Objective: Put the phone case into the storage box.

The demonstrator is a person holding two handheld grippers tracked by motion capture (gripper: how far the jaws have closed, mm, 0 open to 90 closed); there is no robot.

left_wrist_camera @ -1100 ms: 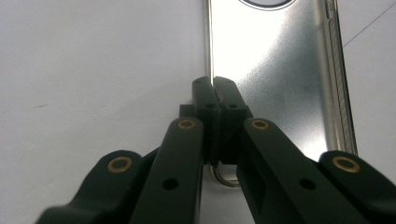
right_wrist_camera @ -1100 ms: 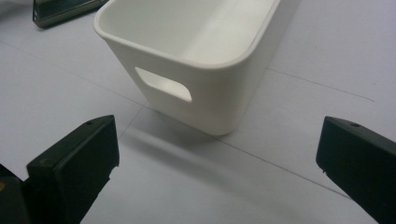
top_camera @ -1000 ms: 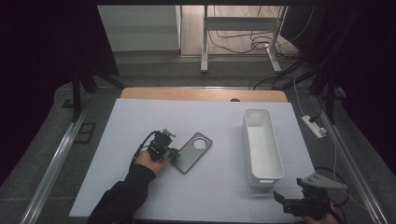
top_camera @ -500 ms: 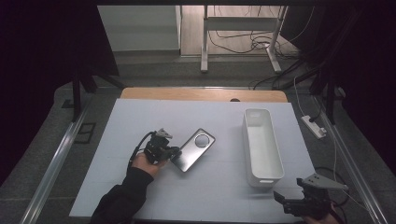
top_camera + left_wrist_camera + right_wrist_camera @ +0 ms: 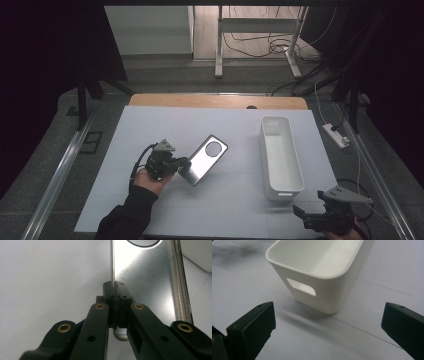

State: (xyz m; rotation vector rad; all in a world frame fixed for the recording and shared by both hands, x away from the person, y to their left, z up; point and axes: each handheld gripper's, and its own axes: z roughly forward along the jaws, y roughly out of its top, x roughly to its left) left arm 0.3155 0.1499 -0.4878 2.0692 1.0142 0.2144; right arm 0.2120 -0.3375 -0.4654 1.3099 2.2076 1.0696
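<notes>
Left fingers [image 5: 115,293] pinch phone case [image 5: 147,277].

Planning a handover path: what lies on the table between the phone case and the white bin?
Nothing: in the high view, only bare white table separates the phone case from the white bin.

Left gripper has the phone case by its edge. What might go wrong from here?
1. The left gripper pinches the silver phone case only at one thin side edge near its corner, with most of the case beyond the jaws, so it may pivot or slip out.
2. If the case is headed for the narrow white bin, it could catch on the rim.
3. The right gripper, open, sits close to the bin's near end and could nudge it.
</notes>
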